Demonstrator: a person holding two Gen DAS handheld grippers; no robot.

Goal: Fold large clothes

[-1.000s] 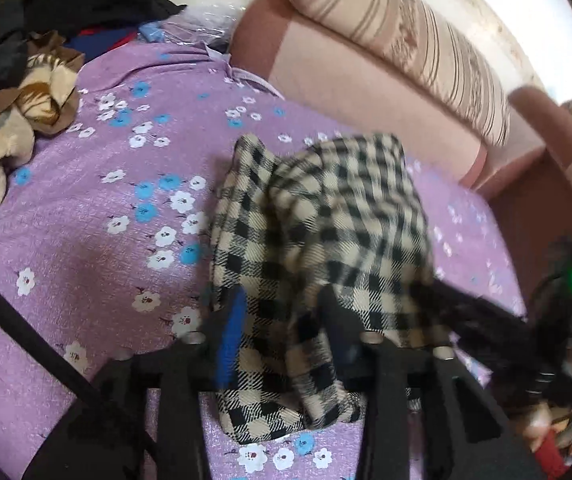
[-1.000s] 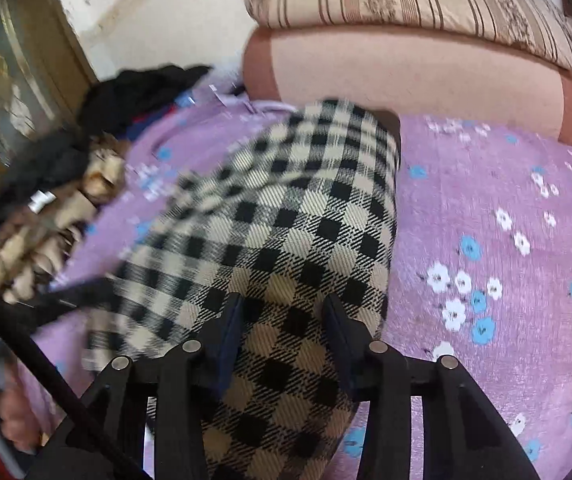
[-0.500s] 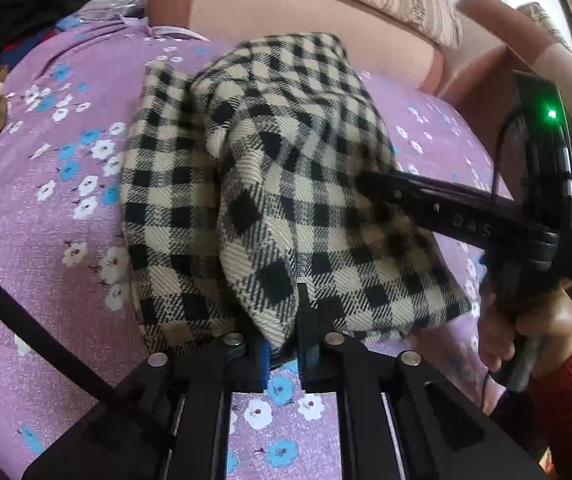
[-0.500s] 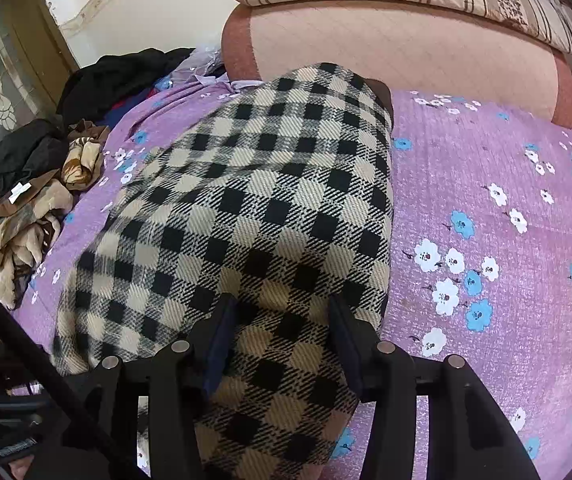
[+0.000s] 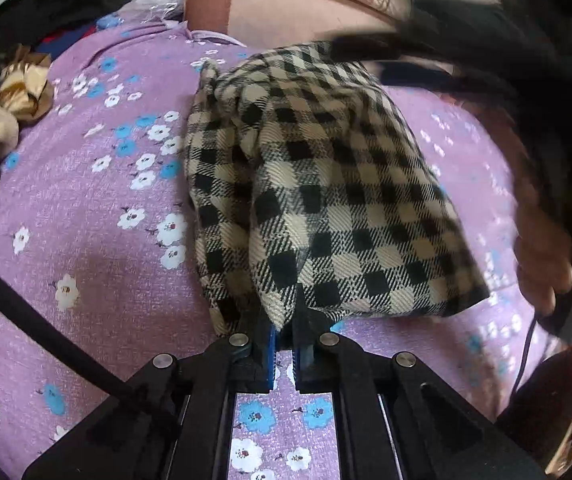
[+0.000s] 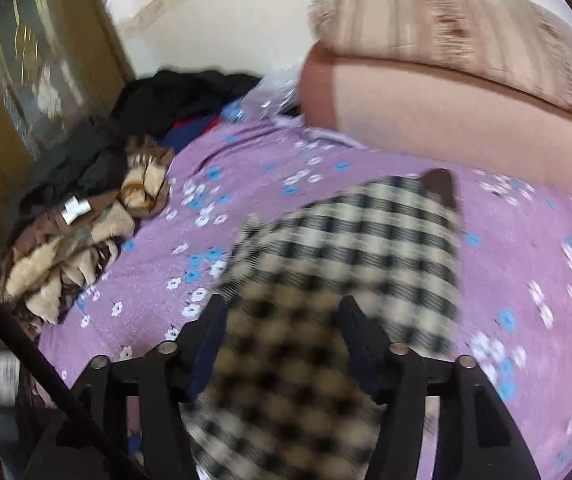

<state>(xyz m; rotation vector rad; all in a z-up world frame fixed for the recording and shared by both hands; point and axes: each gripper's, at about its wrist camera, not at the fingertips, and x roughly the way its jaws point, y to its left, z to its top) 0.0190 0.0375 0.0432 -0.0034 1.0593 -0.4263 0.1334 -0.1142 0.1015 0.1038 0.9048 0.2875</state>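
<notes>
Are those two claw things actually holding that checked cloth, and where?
The left gripper pinches the checked garment at its near folded corner. The right gripper has just been opening; cloth lies between its jaws, ungripped.

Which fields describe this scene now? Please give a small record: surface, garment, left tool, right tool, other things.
surface: purple flowered sheet
garment: checked black-and-cream cloth, partly folded, lying on the sheet
left tool: shut on the near edge of the cloth
right tool: jaws just opening, cloth between them, not pinched
other things: pile of clothes at the left; striped pillow behind
</notes>
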